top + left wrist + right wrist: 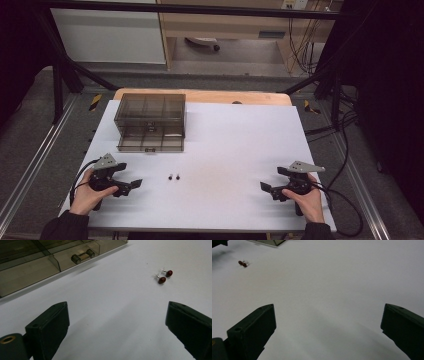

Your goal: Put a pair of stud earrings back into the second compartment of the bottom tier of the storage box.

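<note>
High view, item: two small dark-red studs (174, 177), apparently earrings, lying mid-tabletop (240, 150) near organiser box (151, 121); left gripper (131, 184), right gripper (267, 188): jaws wide, empty; step: pre-grasp; next: reach, fine pinch.

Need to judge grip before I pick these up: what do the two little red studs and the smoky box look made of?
Studs: glossy dark-red oval heads, likely glass, resin or enamel, on thin silvery posts that look metal; they catch highlights. Box: smoke-tinted see-through plastic, probably acrylic, since its dividers show through the walls; a small clasp at the front.
</note>
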`<state>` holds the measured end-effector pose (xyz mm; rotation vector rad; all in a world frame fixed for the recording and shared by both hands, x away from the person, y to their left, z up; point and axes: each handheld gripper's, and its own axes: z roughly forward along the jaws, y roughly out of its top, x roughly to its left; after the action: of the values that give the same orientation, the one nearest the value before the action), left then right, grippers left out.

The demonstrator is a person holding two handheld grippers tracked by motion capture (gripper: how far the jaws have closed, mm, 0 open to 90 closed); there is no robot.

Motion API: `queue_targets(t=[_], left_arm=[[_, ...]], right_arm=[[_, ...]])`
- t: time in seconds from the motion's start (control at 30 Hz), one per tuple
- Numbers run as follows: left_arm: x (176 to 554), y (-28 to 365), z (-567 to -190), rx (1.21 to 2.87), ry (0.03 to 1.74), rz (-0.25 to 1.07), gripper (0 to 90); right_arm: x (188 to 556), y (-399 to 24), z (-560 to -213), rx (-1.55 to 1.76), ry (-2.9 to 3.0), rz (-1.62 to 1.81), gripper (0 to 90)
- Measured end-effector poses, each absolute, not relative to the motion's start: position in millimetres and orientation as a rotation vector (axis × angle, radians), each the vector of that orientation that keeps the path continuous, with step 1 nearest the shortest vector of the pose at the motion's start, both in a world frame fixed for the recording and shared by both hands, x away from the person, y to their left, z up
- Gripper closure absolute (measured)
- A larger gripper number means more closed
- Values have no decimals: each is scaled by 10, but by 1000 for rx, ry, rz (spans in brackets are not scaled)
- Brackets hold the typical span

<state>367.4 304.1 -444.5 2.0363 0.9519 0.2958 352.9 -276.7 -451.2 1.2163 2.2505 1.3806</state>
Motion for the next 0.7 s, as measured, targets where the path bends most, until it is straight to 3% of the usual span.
queue_targets(t=[0.7], left_arm=[[3664, 2755, -4342, 2053, 936, 280, 63]], right_arm=[[3524, -2767, -4509, 1230, 2248, 1376, 6]])
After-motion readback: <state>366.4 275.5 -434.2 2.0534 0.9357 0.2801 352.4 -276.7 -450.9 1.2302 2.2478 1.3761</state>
